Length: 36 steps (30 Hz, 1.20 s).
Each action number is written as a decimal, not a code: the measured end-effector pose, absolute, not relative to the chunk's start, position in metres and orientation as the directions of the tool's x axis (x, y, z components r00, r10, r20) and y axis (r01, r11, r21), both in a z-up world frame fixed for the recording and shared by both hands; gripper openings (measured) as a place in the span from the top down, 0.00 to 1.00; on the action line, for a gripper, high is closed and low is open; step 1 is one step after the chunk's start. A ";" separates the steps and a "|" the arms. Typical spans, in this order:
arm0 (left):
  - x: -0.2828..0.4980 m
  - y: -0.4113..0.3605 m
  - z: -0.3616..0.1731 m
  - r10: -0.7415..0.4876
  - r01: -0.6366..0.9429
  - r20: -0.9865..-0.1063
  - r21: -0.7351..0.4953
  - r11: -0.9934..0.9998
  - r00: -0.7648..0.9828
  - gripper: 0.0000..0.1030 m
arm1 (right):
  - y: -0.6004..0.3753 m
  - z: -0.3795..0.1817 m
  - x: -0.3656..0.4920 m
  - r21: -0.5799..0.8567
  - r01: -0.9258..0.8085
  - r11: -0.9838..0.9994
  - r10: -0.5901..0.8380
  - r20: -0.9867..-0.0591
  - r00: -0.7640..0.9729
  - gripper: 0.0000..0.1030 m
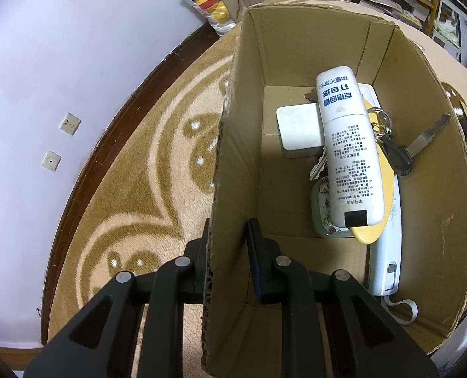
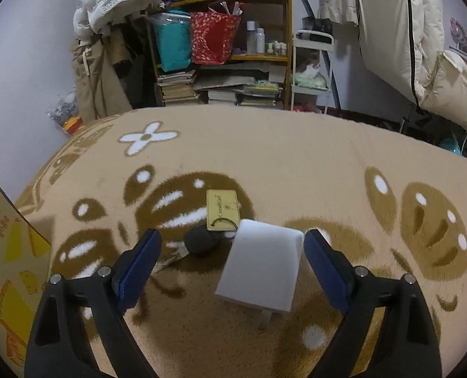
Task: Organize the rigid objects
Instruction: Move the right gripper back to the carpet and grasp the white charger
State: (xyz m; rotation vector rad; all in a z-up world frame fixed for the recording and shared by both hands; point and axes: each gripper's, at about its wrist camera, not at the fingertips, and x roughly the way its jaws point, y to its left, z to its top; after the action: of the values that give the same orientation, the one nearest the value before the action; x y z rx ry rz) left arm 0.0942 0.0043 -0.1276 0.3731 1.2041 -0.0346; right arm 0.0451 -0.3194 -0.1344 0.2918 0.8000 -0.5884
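My left gripper [image 1: 228, 236] is shut on the near wall of a cardboard box [image 1: 233, 145], one finger inside and one outside. Inside the box lie a white remote-like stick with blue print [image 1: 348, 148], a white adapter block [image 1: 298, 130], a bunch of keys [image 1: 394, 151], a yellow oval piece [image 1: 378, 220], a pale blue handset [image 1: 388, 252] and a small patterned case [image 1: 323, 211]. My right gripper [image 2: 230, 261] is open around a white charger block [image 2: 261, 267] on the blanket; its right finger is close to the block. Beyond it lie a black round object [image 2: 200, 239] and a gold tag [image 2: 223, 209].
A tan patterned fleece blanket [image 2: 296, 163] covers the surface. The box's printed outer side [image 2: 3, 252] shows at the left edge of the right wrist view. Behind stand a cluttered wooden shelf [image 2: 227, 50], stacked books and hanging coats. A white wall [image 1: 44, 78] is left of the box.
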 end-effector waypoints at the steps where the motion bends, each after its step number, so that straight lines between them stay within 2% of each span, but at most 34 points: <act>1: 0.094 0.005 -0.128 0.170 0.222 -0.915 0.263 0.939 0.366 0.81 | -0.320 -0.136 0.045 0.027 0.597 0.801 -0.380 -0.748 0.544 0.09; 5: 0.094 0.004 -0.128 0.169 0.221 -0.915 0.262 0.939 0.365 0.81 | -0.324 -0.144 0.046 0.028 0.614 0.788 -0.375 -0.770 0.516 0.12; 11: 0.095 0.004 -0.128 0.170 0.224 -0.915 0.264 0.938 0.366 0.81 | -0.338 -0.153 0.044 0.074 0.647 0.759 -0.339 -0.804 0.489 0.25; 15: 0.095 0.005 -0.129 0.168 0.223 -0.916 0.261 0.939 0.365 0.81 | -0.347 -0.161 0.042 0.095 0.666 0.740 -0.312 -0.829 0.464 0.39; 23: 0.095 0.005 -0.129 0.170 0.224 -0.915 0.265 0.938 0.366 0.81 | -0.349 -0.159 0.033 0.130 0.674 0.727 -0.294 -0.828 0.477 0.45; 36: 0.094 0.005 -0.128 0.169 0.223 -0.915 0.262 0.939 0.365 0.81 | -0.336 -0.131 0.027 0.179 0.631 0.755 -0.273 -0.789 0.550 0.46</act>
State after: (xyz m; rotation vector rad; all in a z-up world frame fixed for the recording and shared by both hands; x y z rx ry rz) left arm 0.0945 0.0049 -0.1280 0.3723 1.2042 -0.0364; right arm 0.0273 -0.3363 -0.1309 0.4802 0.8276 -0.5600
